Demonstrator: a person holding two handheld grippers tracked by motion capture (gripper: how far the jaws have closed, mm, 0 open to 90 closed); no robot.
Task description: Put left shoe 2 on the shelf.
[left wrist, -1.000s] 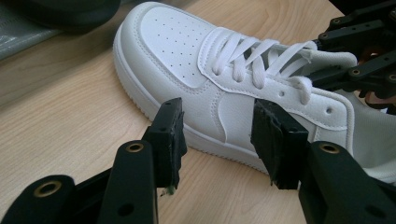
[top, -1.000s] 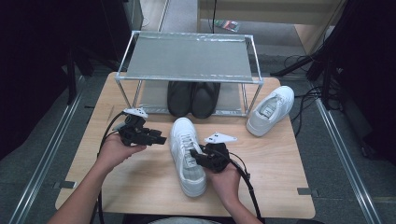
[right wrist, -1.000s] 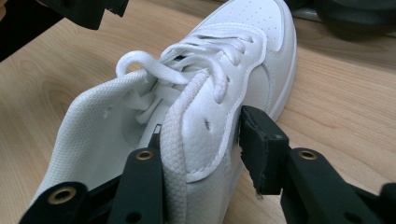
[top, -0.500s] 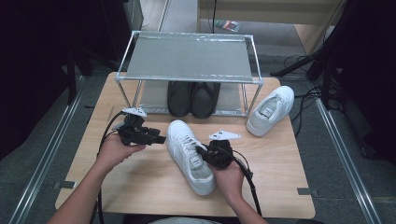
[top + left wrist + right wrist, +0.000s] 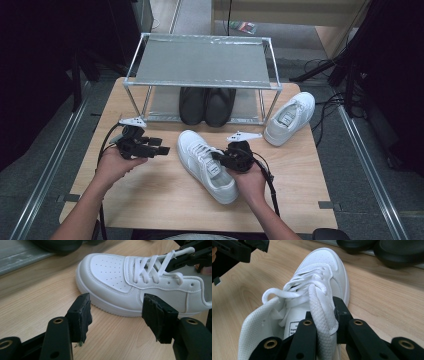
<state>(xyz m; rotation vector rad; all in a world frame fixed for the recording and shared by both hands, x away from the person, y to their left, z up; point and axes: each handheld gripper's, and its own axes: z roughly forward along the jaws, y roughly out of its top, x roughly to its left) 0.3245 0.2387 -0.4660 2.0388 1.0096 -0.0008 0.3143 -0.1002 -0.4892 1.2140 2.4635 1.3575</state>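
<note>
White sneaker lying mid-table, right gripper at its laces, left gripper just beside its toe, left gripper view, jaws apart before the toe, right gripper view, jaws clamped on a white shoelace.

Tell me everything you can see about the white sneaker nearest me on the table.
The white sneaker looks like smooth leather, with a perforated toe, white laces, thick white sole and mesh-lined collar. It lies upright on the wooden table, toe toward the rack. The right gripper is shut on its lace; the left gripper is open beside it.
</note>
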